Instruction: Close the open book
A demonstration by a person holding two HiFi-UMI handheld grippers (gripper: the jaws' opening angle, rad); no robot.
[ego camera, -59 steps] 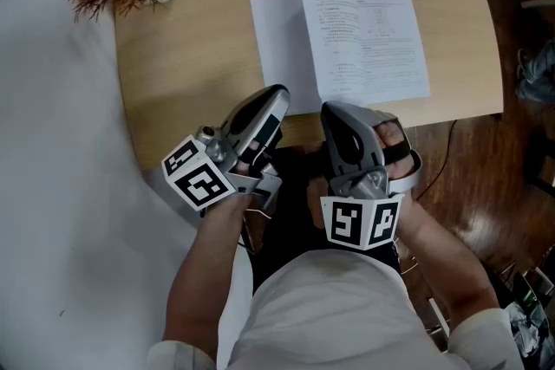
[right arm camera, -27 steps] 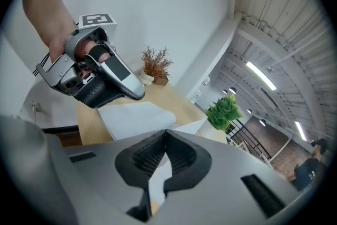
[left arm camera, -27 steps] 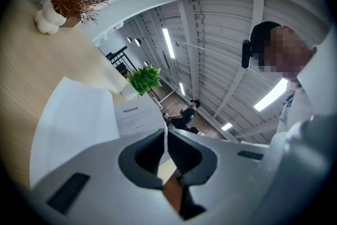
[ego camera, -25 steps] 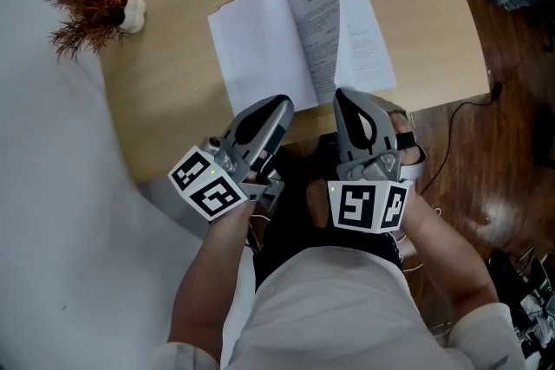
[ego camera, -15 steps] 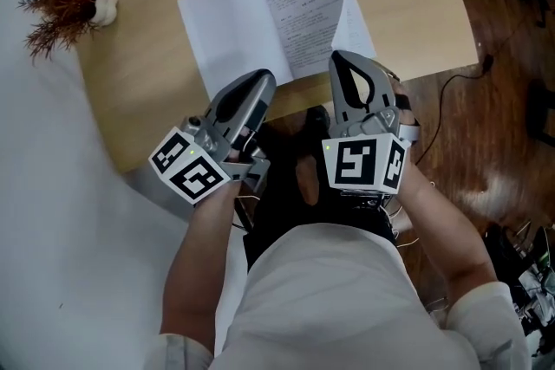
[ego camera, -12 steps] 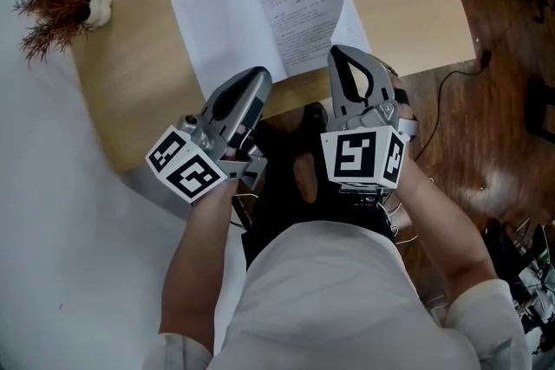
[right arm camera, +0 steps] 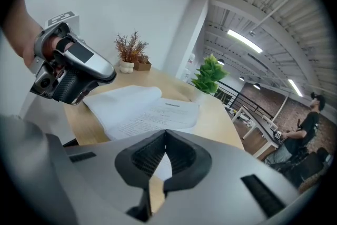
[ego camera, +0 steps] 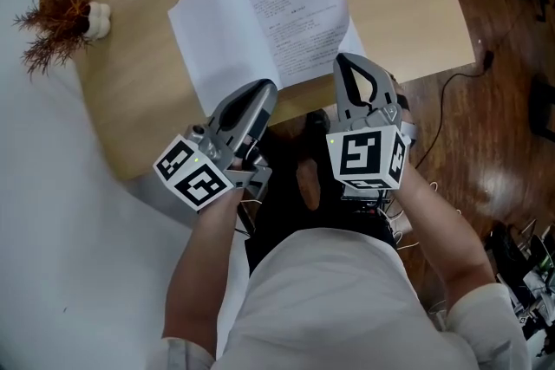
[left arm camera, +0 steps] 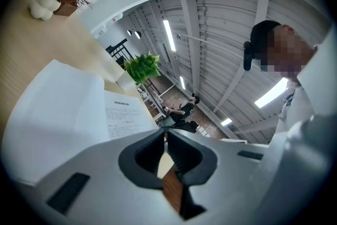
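Note:
The open book (ego camera: pixel 260 22) lies flat on the wooden table (ego camera: pixel 147 100), a blank page on its left and a printed page (ego camera: pixel 303 13) on its right. My left gripper (ego camera: pixel 267 87) hovers at the book's near edge, shut and holding nothing. To its right, my right gripper (ego camera: pixel 345 61) is over the book's near right corner, also shut and holding nothing. In the left gripper view the book (left arm camera: pixel 63 113) spreads beyond the shut left gripper (left arm camera: pixel 164 131). The right gripper view shows the book (right arm camera: pixel 137 108) ahead of the shut right gripper (right arm camera: pixel 166 131), with the left gripper (right arm camera: pixel 73 74) at its left.
A dried plant in a small pot (ego camera: pixel 56 13) stands at the table's far left corner. A green potted plant (right arm camera: pixel 210 76) stands at the far edge. The table's rounded front edge is just under both grippers; dark wooden floor (ego camera: pixel 486 126) lies to the right.
Both grippers stayed shut by the table's front edge. The right one sank a little and rolled. The head view shifted, and the book's raised middle page now lies flatter.

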